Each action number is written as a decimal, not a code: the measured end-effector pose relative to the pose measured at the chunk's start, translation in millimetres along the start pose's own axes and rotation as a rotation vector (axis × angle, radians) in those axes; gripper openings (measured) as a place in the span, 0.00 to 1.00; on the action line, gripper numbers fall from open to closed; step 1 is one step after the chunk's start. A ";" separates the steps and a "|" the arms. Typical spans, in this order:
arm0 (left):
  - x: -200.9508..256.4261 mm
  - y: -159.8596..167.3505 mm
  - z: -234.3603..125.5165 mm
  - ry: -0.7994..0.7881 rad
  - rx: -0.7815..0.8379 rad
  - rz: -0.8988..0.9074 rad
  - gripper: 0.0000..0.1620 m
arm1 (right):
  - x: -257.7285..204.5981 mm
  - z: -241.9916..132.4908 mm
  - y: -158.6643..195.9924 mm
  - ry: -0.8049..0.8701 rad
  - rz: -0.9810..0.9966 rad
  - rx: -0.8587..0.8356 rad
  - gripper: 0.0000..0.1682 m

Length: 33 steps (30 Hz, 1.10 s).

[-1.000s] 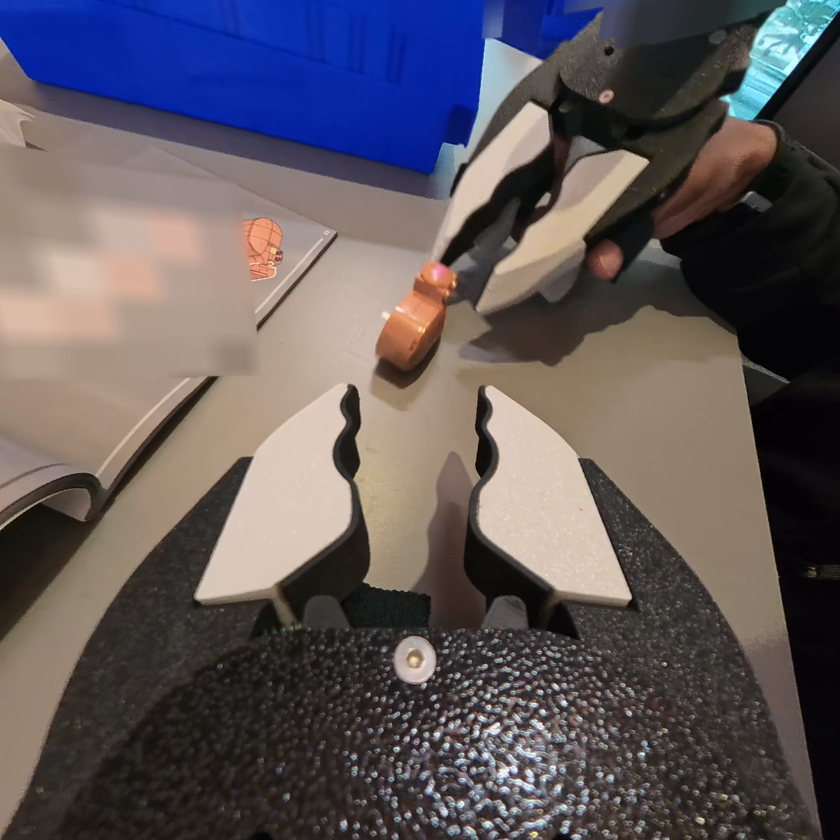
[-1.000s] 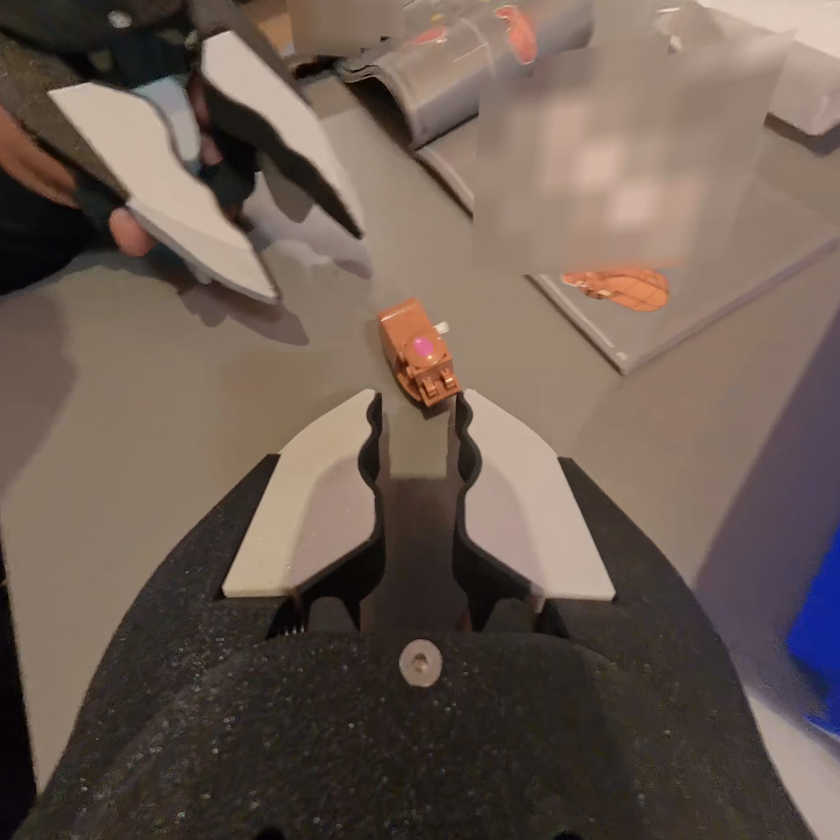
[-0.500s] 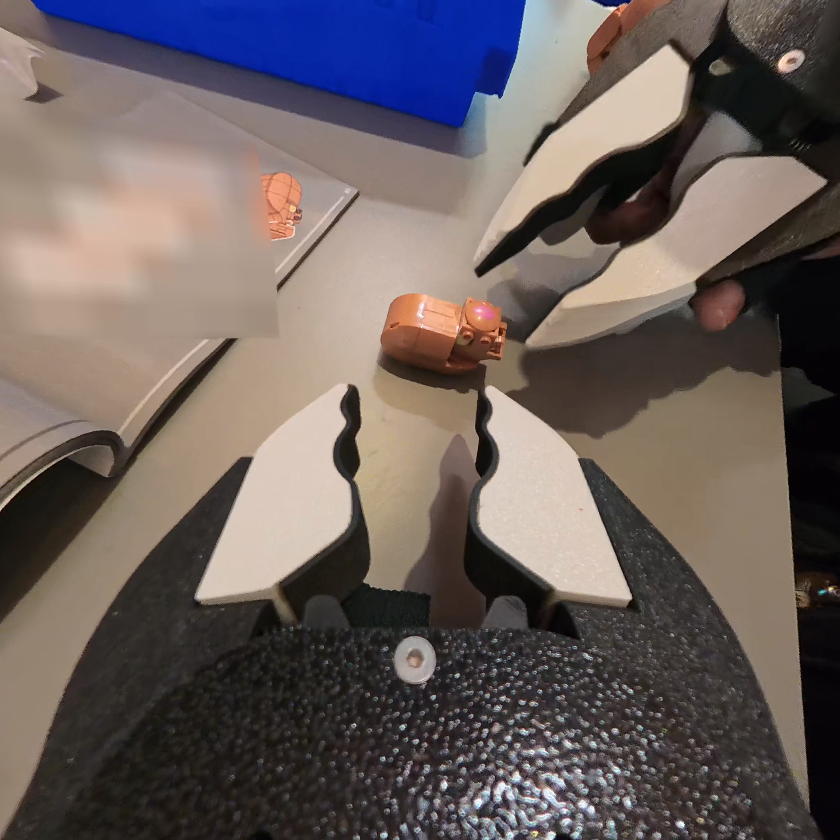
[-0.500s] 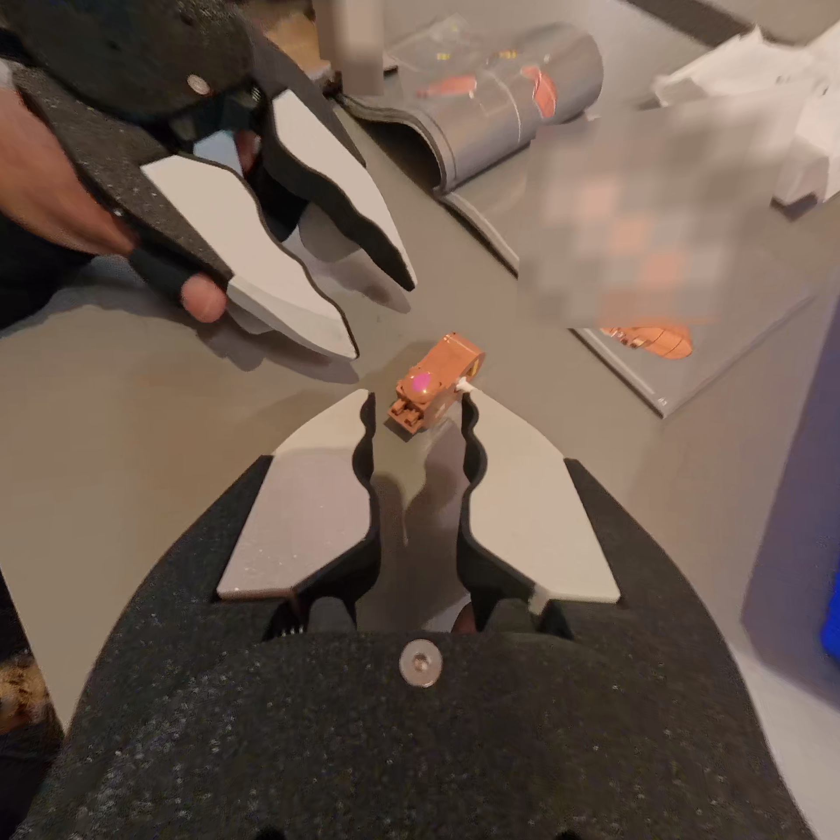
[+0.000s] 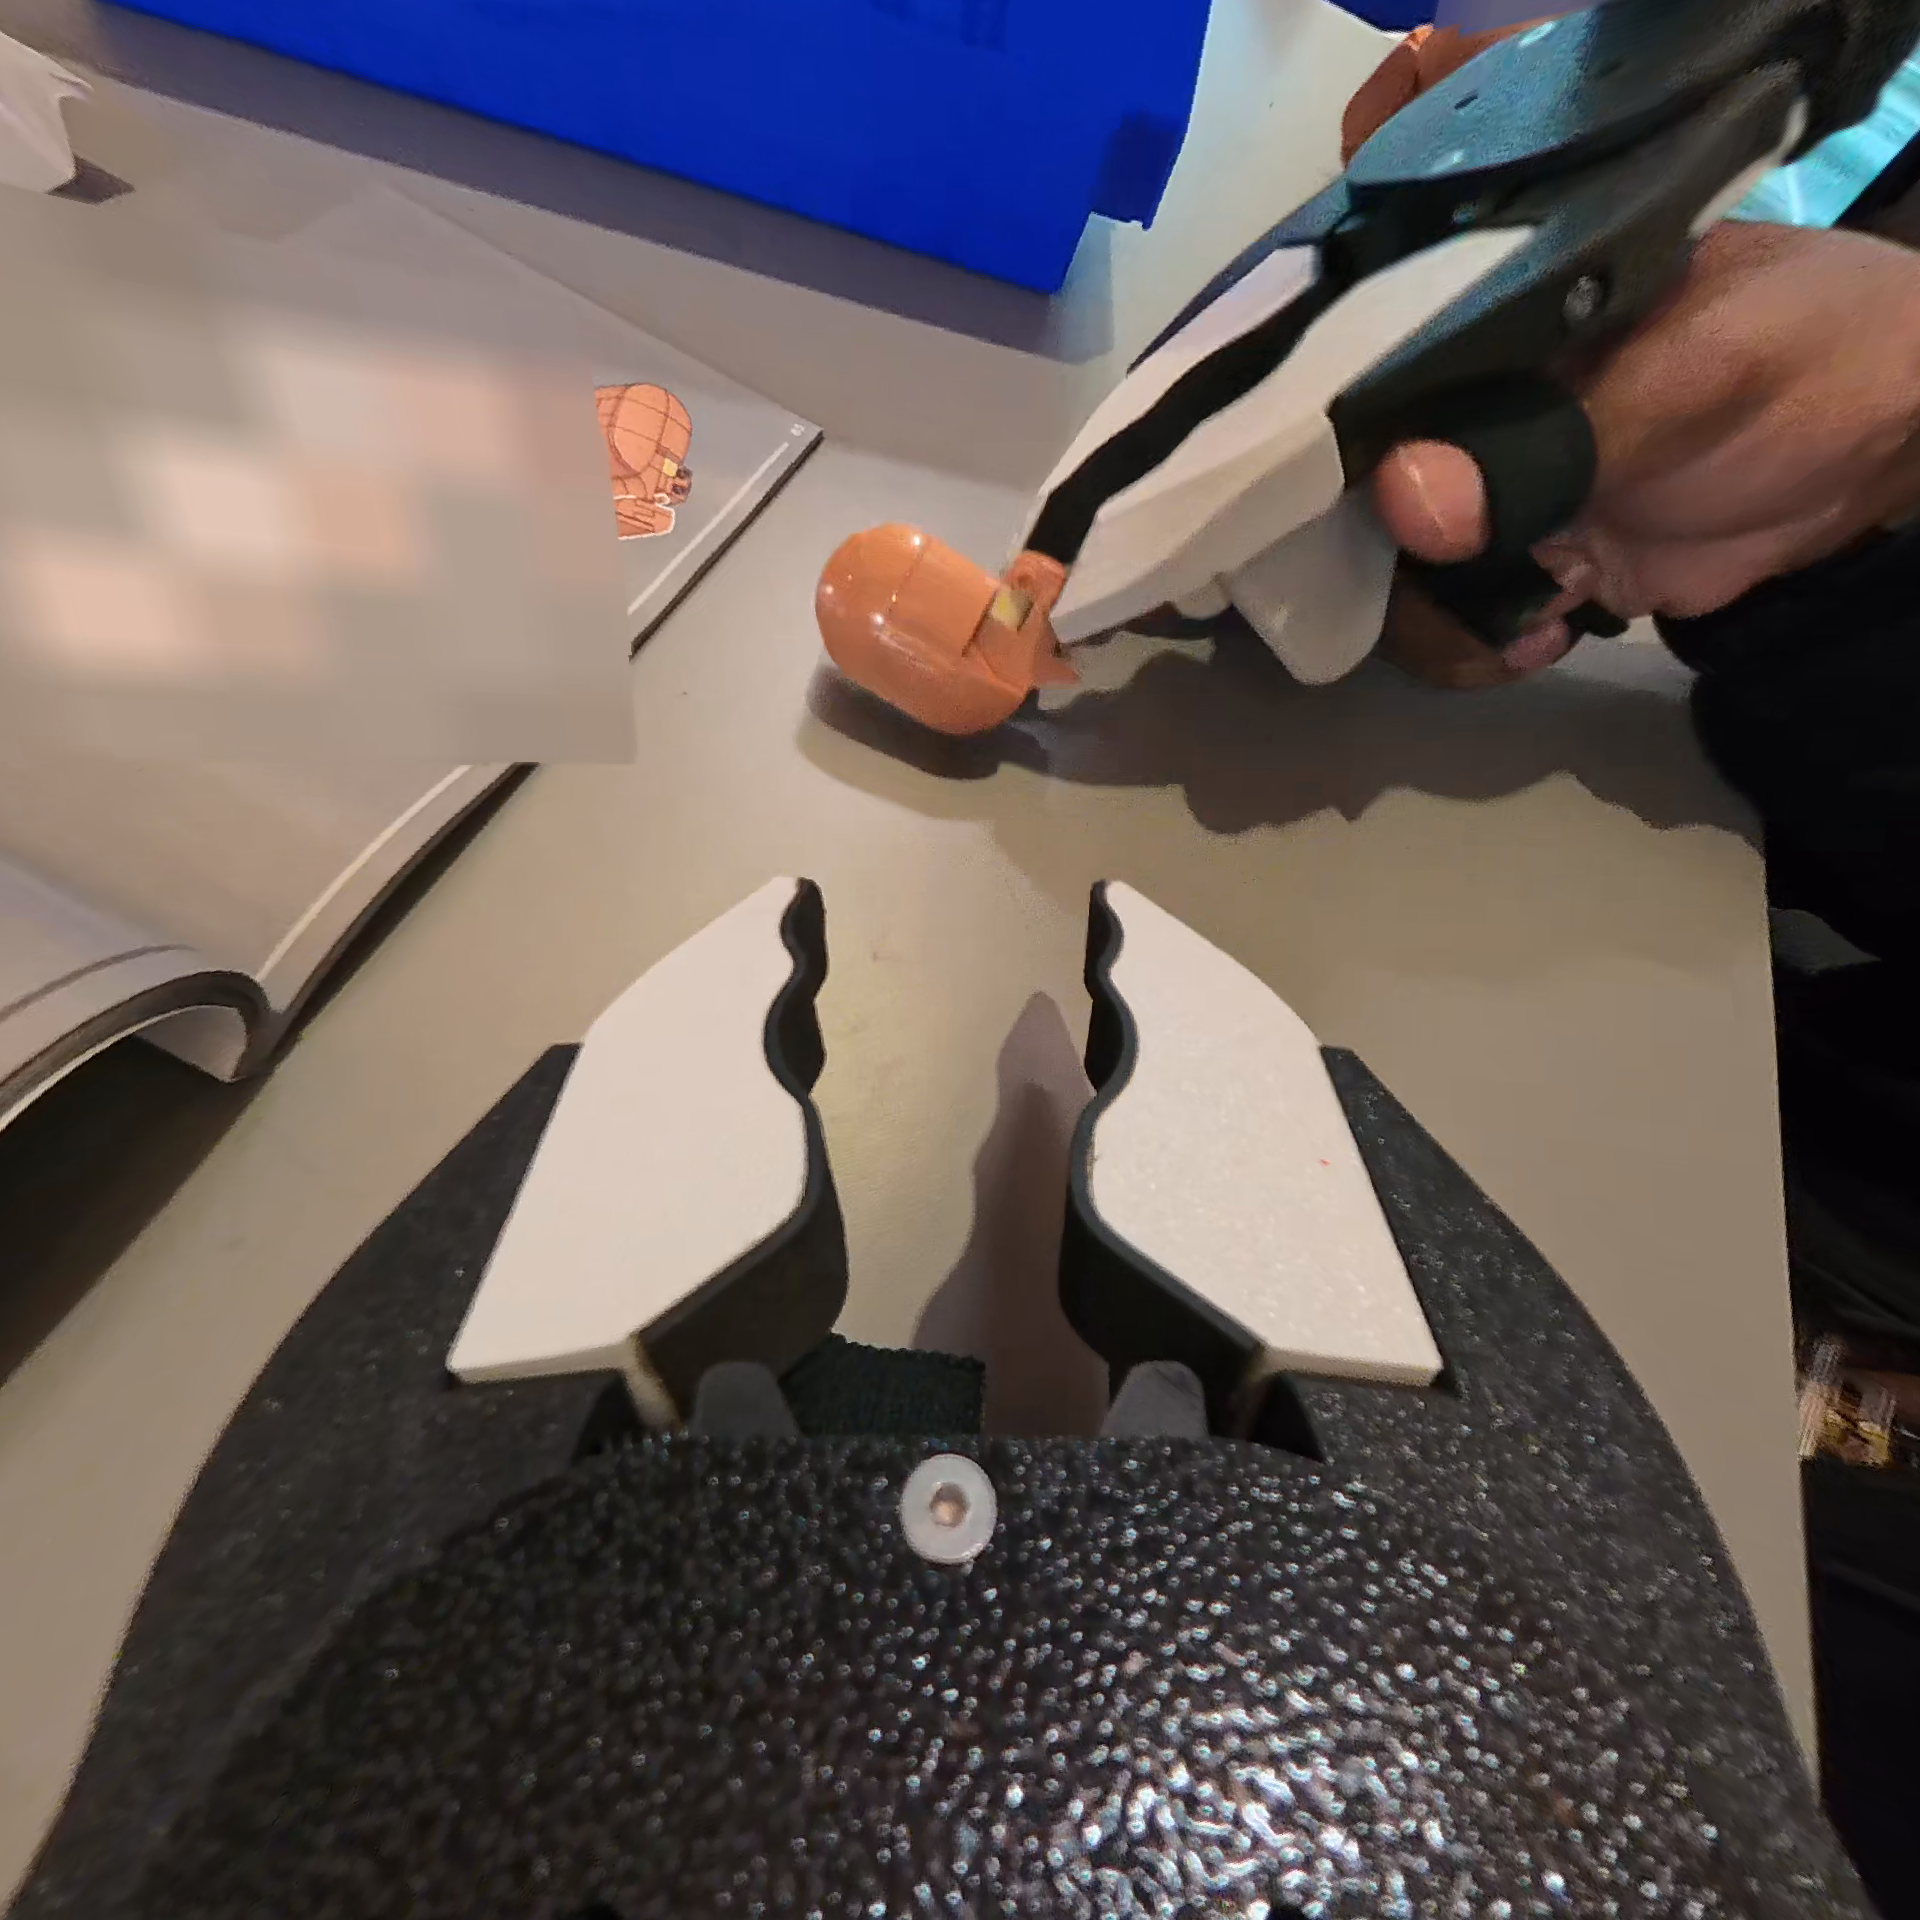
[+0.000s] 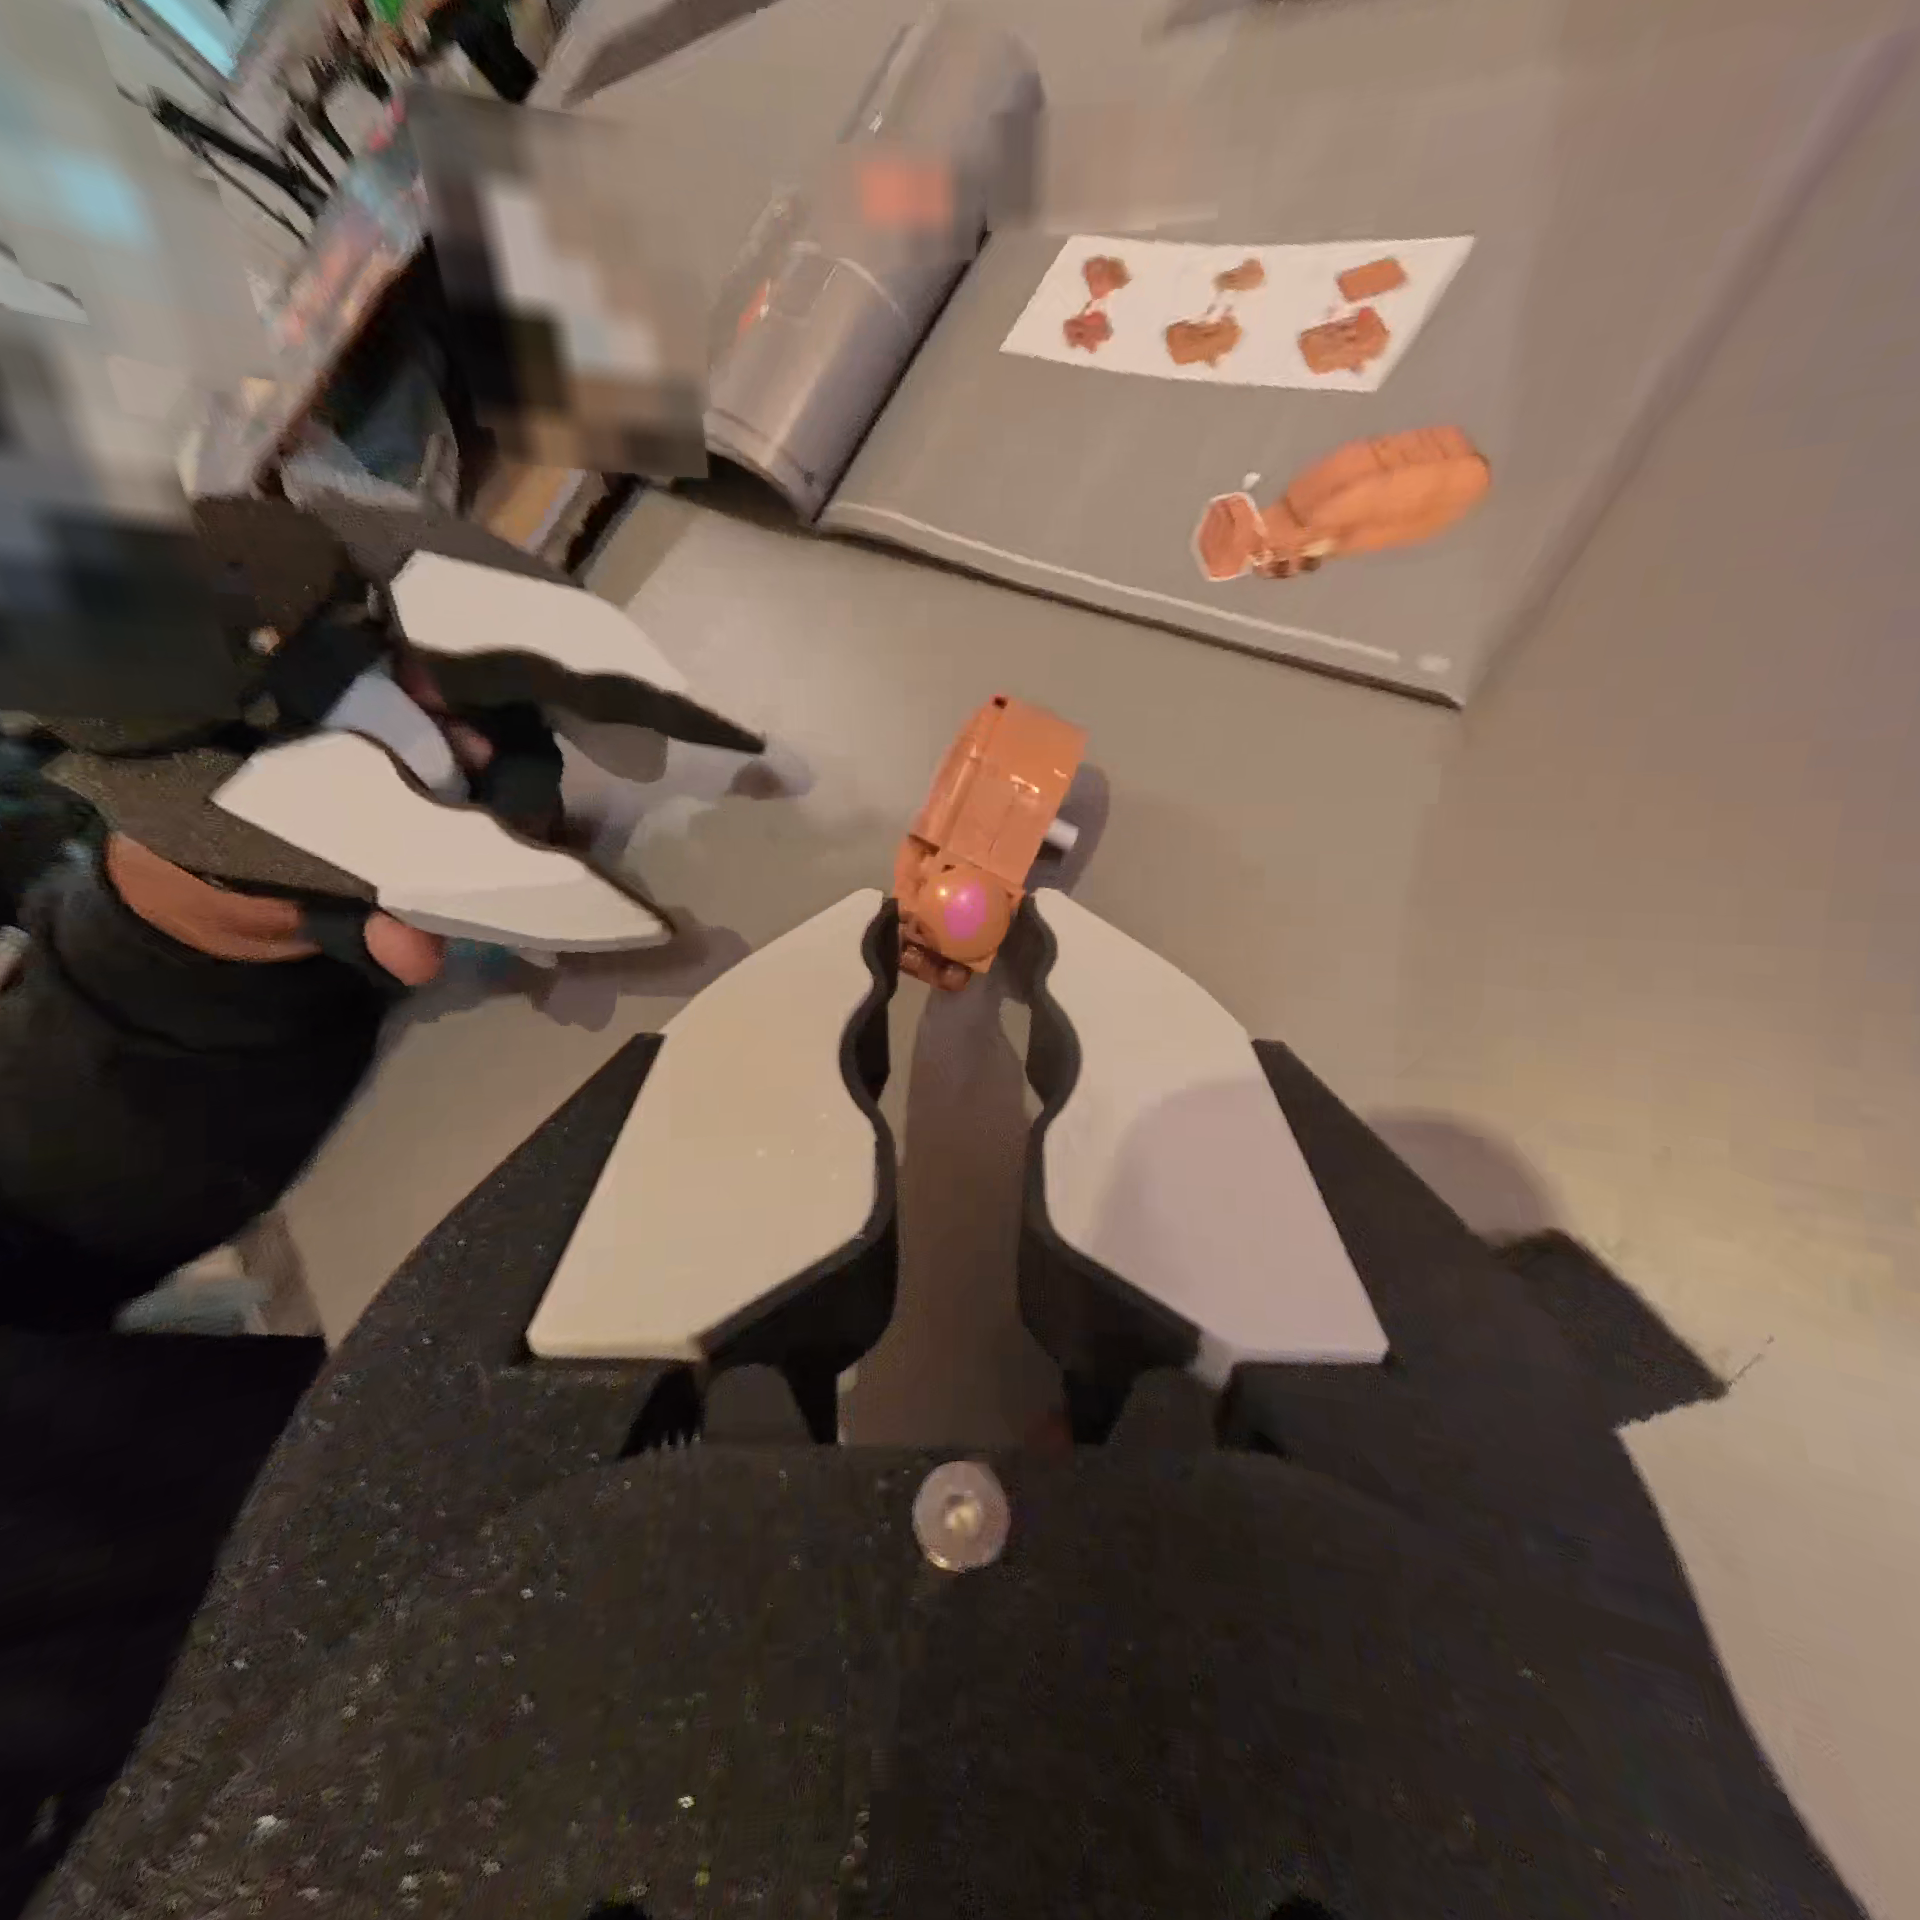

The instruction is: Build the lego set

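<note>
Left wrist view: the left gripper (image 5: pixel 951 914) hovers over the grey table (image 5: pixel 1351 987) with its jaws spread and nothing between them. Ahead of its tips, well apart from them, lies the brown lego assembly (image 5: pixel 925 639), a rounded body with a narrower blocky end. The right gripper (image 5: pixel 1049 592) comes in from the far right, held in a gloved hand (image 5: pixel 1662 457), its tips meeting that blocky end. An open instruction booklet (image 5: pixel 312 831) lies to the left of the claw, and a blue bin (image 5: pixel 727 104) stands beyond.

Right wrist view: the right gripper (image 6: pixel 951 935) has its tips set on either side of the small front end of the lego assembly (image 6: pixel 987 810), where a pink stud shows. The pads appear to touch it, but whether they are pressing or only framing it cannot be told. The rest of the model juts out beyond the tips, resting on the table (image 6: pixel 1558 935). The left gripper (image 6: pixel 707 831) waits, spread, off to the left. The booklet (image 6: pixel 1143 499) lies farther ahead.

The model looks light, hard and glossy, so probably slippery on its curved shell, and its press-fit joints could part under a twist. The narrow end is a weak hold; the flat flanks of the body would likely give a surer pinch.
</note>
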<state>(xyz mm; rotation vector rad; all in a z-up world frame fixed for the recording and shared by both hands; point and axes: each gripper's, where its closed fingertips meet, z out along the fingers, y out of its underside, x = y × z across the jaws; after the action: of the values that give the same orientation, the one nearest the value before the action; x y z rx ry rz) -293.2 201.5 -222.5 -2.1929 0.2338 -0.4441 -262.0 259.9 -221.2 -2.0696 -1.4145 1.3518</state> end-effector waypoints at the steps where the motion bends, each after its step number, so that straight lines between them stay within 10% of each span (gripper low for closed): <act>1: 1.7 -0.2 0.3 0.006 0.000 0.000 0.30 | 2.2 -4.8 -2.7 -0.017 0.029 0.026 0.13; 23: 5.7 1.5 2.9 0.018 -0.006 0.004 0.30 | -33.1 -5.3 16.4 0.094 -0.413 0.002 0.19; 33: 4.2 -16.8 -3.6 -0.006 0.111 0.057 0.30 | -33.0 -125.7 -61.6 0.236 -0.779 0.410 0.16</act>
<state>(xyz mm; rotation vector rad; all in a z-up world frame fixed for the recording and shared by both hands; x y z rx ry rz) -290.6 207.8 -206.2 -2.0735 0.2619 -0.4096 -196.7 292.9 -97.4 -1.1706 -1.4516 0.9214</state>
